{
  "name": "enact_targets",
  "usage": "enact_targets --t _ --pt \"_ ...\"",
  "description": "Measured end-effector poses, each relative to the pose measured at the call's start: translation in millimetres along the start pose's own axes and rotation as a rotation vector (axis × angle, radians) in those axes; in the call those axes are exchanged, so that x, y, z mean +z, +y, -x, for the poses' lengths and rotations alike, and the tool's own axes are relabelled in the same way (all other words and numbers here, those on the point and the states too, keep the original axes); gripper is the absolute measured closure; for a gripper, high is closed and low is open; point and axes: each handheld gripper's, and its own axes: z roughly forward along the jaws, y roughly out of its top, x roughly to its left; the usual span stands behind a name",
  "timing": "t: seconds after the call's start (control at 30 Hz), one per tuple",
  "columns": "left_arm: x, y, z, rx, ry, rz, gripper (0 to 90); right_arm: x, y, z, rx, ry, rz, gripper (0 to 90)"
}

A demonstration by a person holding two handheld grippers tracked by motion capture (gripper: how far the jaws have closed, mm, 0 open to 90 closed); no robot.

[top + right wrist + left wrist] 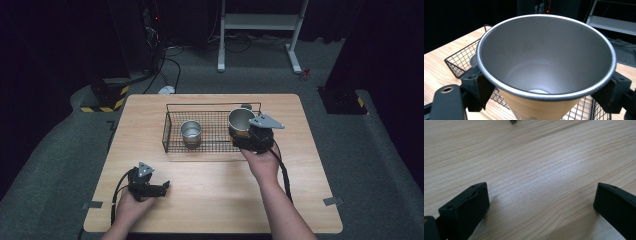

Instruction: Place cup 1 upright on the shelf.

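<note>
1. Cup (546,65) in hand: tan outside, grey metal inside with a rolled silver rim, upright — clamped by the right gripper (248,136) over the wire basket's (172,145) right end.
2. Count: 2 cups — the held one and a steel cup (191,132) standing in the basket; 1 basket.
3. Left gripper (541,202) spread wide, holding nothing, low over the wooden table (215,185).

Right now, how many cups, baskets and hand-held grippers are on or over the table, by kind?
Cups: 2, a steel cup and a tan cup
Wire basket: 1
Hand-held grippers: 2, left hand-held gripper and right hand-held gripper
Total: 5
</note>
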Motion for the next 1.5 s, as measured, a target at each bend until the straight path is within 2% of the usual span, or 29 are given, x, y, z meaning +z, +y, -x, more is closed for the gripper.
enact_targets --t 0.53,1.1,1.5 --pt "-0.1 -0.1 -0.3 0.004 -0.001 -0.001 0.6 24.3 10.3 4.0 0.002 -0.027 -0.018 15.1" --pt "-0.1 -0.1 -0.2 0.002 -0.002 0.001 0.6 57.8 10.3 17.9 0.018 -0.068 -0.059 15.2" --pt "-0.1 -0.2 -0.2 0.002 -0.002 0.001 0.6 80.8 -1.7 21.6 0.055 -0.070 -0.117 15.1"
